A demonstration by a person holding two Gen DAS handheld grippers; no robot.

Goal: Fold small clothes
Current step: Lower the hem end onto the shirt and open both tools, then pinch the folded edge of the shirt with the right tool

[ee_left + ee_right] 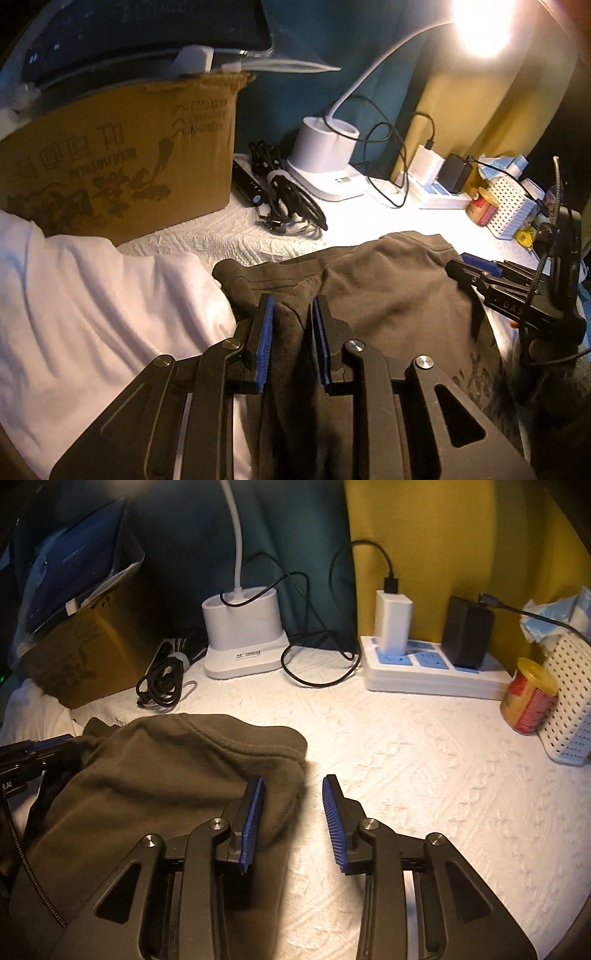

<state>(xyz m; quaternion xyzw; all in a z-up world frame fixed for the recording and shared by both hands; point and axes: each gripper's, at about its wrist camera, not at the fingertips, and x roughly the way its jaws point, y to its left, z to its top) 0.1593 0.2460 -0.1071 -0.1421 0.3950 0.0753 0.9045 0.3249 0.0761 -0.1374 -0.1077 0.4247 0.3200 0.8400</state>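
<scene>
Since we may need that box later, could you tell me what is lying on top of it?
A dark flat item in clear plastic wrap rests across the cardboard box. What it is cannot be made out, and it covers the box's top, hiding any contents.

I see a dark olive-brown garment (155,771) at lower left on my white, knobbly-textured cloth (424,775). My gripper pads (255,812) are ribbed blue on black frames. At upper left sits a tan box (122,158) with dark print; right, a red-and-yellow can (530,698) and white perforated basket (570,701).
</scene>
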